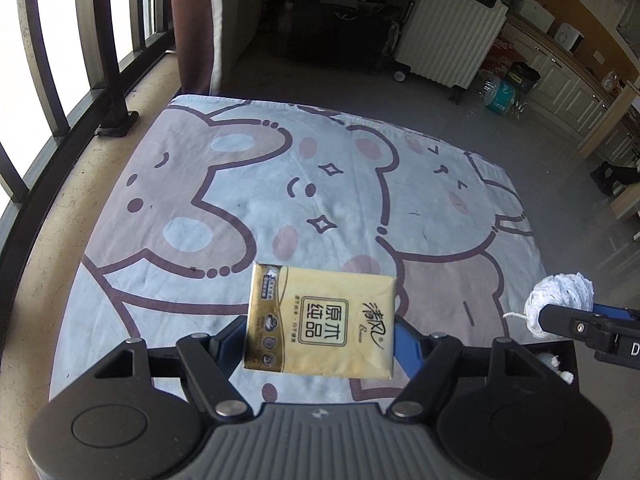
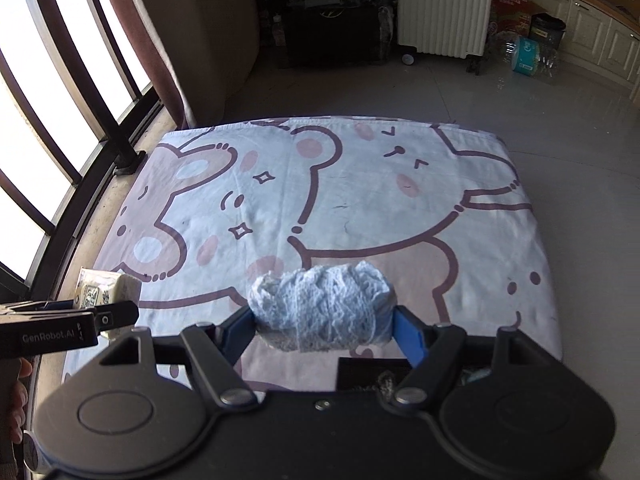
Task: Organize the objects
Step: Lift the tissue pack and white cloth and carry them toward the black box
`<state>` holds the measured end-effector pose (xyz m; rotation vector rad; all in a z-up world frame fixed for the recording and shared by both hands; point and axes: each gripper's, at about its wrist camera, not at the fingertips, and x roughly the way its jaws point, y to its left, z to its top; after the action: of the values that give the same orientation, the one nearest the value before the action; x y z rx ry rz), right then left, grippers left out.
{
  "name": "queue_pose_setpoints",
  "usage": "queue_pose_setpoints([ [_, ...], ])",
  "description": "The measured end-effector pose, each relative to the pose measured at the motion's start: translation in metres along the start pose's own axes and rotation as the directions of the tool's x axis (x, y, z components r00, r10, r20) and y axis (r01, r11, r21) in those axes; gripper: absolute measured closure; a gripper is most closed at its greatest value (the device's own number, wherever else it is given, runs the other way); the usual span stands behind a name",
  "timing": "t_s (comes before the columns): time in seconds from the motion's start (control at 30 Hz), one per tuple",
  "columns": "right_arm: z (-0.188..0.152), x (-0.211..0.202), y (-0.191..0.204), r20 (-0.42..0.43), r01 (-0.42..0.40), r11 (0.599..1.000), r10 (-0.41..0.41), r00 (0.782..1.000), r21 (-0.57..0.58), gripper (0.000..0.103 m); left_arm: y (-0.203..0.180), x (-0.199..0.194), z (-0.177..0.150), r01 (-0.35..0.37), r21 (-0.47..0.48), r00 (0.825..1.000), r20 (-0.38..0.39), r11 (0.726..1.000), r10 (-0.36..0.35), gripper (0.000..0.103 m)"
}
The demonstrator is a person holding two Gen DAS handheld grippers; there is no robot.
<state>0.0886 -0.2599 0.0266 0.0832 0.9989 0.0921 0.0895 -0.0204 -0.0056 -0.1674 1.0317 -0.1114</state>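
Two grippers are each carrying something above the cartoon-bear blanket (image 1: 280,184). Through my left wrist camera, my left gripper (image 1: 320,330) is clamping a yellow tissue pack (image 1: 320,322) by its two side edges, the jaws standing about as wide as the pack, its printed face turned up toward me and held clear above the cloth. Off to the right of my fingers, my right gripper (image 1: 538,320) is showing at the frame edge, with a white lace roll (image 1: 560,296) at its tip. Through my right wrist camera, my right gripper (image 2: 324,330) is squeezing that lace roll (image 2: 324,304) between its blue pads (image 2: 408,332), jaws partly spread, above the blanket (image 2: 360,200). Left of these fingers, my left gripper (image 2: 116,318) is poking in, the tissue pack (image 2: 106,290) just beyond it.
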Motion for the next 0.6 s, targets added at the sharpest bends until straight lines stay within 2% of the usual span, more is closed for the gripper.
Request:
queue_pose_setpoints([
  [0.43,-0.017,-0.021,-0.043,-0.024,0.012,0.998,-0.010,1.000,0.056,0.028,-0.038,-0.012,-0.008,0.018,0.036,1.000,-0.009,0.999,-0.018,0.029],
  [0.6,-0.022,-0.028,-0.055,-0.032,0.006,0.998,-0.004,0.999,0.066,0.028,-0.049,-0.010,-0.014,0.068,0.007,0.997,-0.047,0.998,-0.068,0.029],
])
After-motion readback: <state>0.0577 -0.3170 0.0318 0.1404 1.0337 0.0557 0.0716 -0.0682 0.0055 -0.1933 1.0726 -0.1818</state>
